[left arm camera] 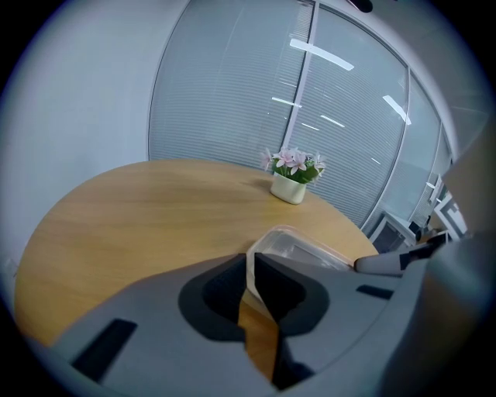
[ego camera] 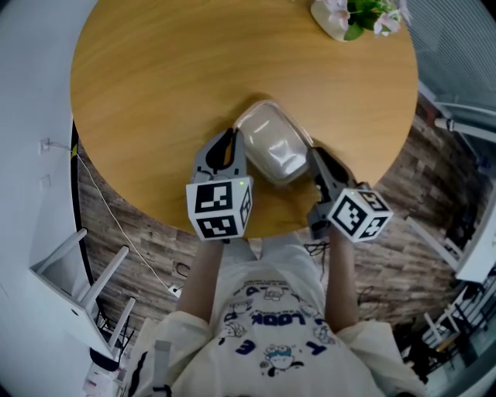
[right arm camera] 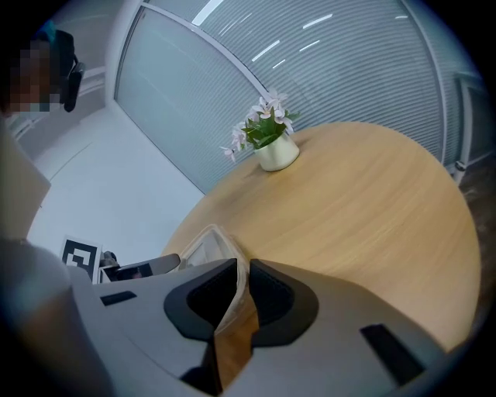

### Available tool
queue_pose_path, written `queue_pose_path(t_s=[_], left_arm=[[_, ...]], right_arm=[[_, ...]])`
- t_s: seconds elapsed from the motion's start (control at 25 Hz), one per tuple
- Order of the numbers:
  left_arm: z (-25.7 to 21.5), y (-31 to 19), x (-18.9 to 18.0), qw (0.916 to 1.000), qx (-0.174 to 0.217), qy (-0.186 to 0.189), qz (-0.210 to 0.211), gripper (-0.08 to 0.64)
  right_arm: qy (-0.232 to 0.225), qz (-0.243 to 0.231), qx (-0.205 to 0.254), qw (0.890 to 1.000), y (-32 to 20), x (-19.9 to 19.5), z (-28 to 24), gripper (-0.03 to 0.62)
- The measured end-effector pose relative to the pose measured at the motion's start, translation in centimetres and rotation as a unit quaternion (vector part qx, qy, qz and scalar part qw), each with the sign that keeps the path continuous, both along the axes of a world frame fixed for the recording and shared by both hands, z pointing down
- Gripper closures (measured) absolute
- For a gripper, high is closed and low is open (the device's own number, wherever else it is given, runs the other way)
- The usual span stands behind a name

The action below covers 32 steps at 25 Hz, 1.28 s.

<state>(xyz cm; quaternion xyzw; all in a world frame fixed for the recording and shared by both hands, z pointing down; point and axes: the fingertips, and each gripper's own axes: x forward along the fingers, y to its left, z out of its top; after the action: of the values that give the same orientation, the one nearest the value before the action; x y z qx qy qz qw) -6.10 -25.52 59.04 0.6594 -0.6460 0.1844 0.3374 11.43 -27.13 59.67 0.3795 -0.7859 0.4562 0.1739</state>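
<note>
Round wooden table (ego camera: 155, 93) on a plank-patterned floor (ego camera: 147, 233), seen steeply from above. Nearest the viewer is the person's printed white shirt (ego camera: 263, 326), from which both forearms reach forward to the table's near edge. Just beyond them come the two marker cubes, left (ego camera: 219, 208) and right (ego camera: 358, 215). The left gripper (left arm camera: 249, 271) has its jaws pressed nearly together, pinching the thin left rim of the clear plastic container (ego camera: 275, 143); only a narrow slit remains between the jaws, and the rim fills it. The right gripper (right arm camera: 239, 283) likewise pinches the container's right rim, jaws drawn close on the thin plastic. The container sits between the two grippers at the near part of the table, close to the edge, its long side running away from the viewer. Bare tabletop extends beyond it. At the far right edge, well apart from the container, stands a white flower pot (ego camera: 341, 19) with pink blossoms. Behind the table rises a slatted glass wall (left arm camera: 232, 93). Left of the table, on the floor, is a white rack (ego camera: 77, 287).
</note>
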Motion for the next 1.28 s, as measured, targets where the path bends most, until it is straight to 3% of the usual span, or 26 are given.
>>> queue_pose_path(t_s=[0.52,1.28], left_arm=[[-3.3,0.4,-0.7,0.9993,0.036,-0.006,-0.006,0.529],[-13.2,0.8,-3.8,0.9887,0.149,-0.019,-0.008,0.532]], right_arm=[[-0.009,0.004,0.034,0.999,0.2,-0.6,-3.2,0.543],[-0.013,-0.001,0.163,0.987,0.5,-3.8,-13.6,0.543]])
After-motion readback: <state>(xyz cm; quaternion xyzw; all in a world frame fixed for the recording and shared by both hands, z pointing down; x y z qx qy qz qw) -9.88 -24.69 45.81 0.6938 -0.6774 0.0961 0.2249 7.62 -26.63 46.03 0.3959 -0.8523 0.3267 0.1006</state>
